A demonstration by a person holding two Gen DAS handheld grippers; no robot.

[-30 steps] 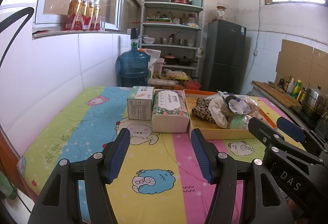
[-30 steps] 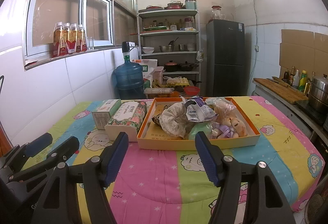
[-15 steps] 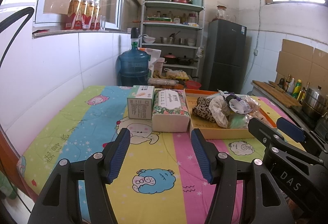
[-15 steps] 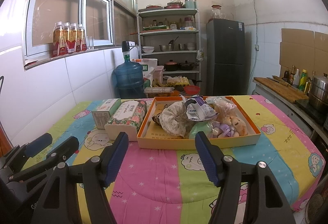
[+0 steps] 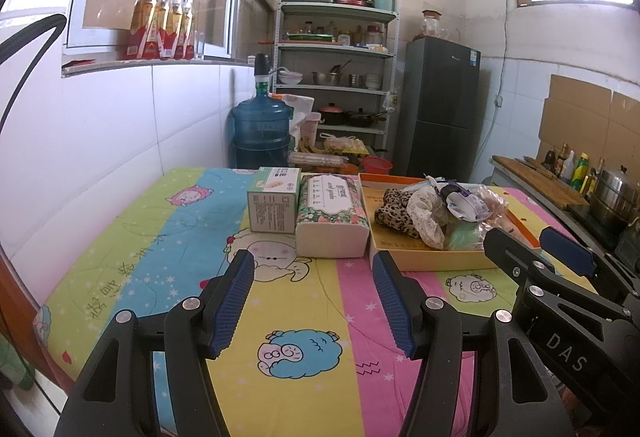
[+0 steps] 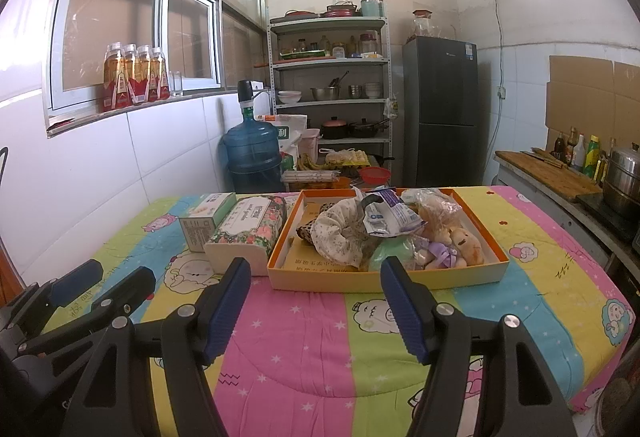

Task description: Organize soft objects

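Both grippers, left gripper and right gripper, are hovering wide and empty over the bench. The soft objects are lying heaped in the orange tray; likely light, limp, best pinched at a raised fold.

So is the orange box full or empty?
Full. The orange box has no lid and is heaped with soft things: a floral cloth, a plush toy, crinkly bags.

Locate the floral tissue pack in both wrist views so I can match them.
Left wrist: floral tissue pack sits centre frame, between the small green box and the orange tray.
Right wrist: floral tissue pack lies left of centre, against the orange tray.
Shared landmark: blue water jug behind the table.
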